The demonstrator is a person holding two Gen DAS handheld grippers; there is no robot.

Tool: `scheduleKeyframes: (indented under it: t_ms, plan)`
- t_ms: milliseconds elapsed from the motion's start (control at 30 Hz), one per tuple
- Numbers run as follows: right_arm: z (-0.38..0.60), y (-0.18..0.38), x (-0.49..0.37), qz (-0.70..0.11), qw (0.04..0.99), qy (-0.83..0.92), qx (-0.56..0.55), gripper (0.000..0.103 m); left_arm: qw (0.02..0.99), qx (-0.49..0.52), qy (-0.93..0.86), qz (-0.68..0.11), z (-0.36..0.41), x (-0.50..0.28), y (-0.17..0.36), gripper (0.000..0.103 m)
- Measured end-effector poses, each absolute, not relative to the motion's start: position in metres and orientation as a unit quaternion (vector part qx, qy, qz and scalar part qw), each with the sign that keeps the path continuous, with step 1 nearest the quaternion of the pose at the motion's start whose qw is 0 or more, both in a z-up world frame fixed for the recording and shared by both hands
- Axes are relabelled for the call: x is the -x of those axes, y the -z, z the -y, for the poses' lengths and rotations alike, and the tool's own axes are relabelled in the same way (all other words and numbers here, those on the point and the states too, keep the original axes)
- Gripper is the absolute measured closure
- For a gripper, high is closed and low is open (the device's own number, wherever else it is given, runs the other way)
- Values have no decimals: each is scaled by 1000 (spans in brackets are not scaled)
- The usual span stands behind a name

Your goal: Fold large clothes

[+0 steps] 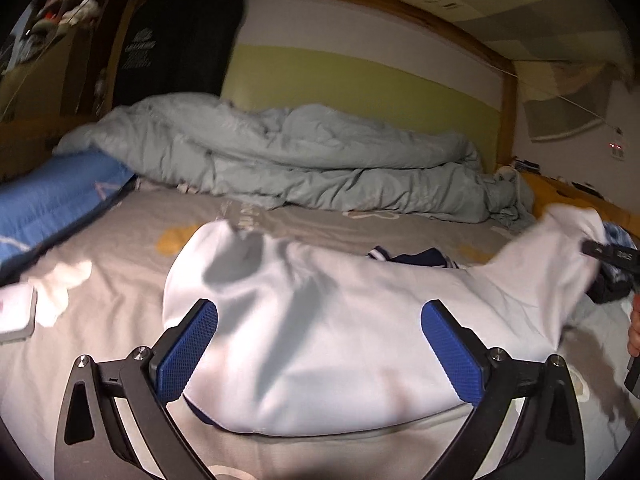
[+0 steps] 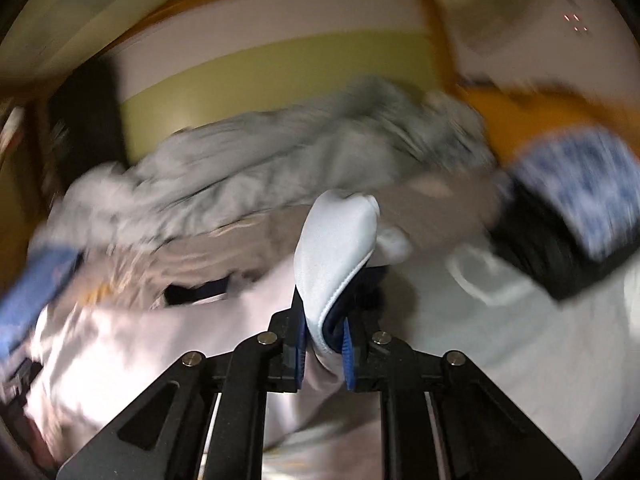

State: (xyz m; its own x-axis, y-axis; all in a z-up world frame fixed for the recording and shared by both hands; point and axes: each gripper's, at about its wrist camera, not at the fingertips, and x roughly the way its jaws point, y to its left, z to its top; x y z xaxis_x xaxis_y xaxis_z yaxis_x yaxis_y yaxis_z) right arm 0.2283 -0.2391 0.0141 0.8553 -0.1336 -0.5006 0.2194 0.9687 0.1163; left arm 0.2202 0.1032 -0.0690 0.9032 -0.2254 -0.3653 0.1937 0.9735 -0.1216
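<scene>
Left wrist view shows the grey printed bed sheet (image 1: 120,264) under a rumpled pale-green quilt (image 1: 288,160) at the far side. On the sheet lies the white jacket with navy trim (image 1: 320,320), body spread flat, one sleeve lifted off to the right. The left gripper (image 1: 320,356) hovers over the near hem, jaws spread wide, holding nothing. The right gripper (image 2: 325,344) is pinched tight on the white sleeve cuff (image 2: 336,240). Best carry the sleeve across the chest in a low arc, keeping it taut, while the left pins the body.
</scene>
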Motion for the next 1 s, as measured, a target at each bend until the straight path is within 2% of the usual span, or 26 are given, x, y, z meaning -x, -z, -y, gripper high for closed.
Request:
scheduleKeyframes:
  t_ms: [167,300,367,433,533,800,900,967,1000]
  plan:
    - [142,11,-254,-312,950,-9,4,89,977,20,112,-179,-96,-213,66,0]
    - [116,56,-274,-397,913,-87,-36,86,977,23,117,-178,-98,-213,66,0]
    - [115,62,-268,-396,912,-98,-36,80,976,28,119,-181,-100,-214,66,0]
    - [118,59,-262,-389,914,-114,-28,68,975,31,120,-183,-100,-215,66,0]
    - [121,52,-254,-389,913,-121,-31,62,976,30,120,-182,-101,-215,65,0]
    - [114,36,-232,-372,923,-100,-6,58,979,24,105,-172,-101,-212,66,0]
    - [123,26,-224,-353,932,-80,-13,45,979,27,97,-175,-102,-213,66,0]
    - [131,16,-225,-334,940,-63,-14,29,978,33,79,-189,-106,-218,69,0]
    - [139,9,-228,-319,947,-44,-14,25,977,38,69,-198,-108,-221,70,0]
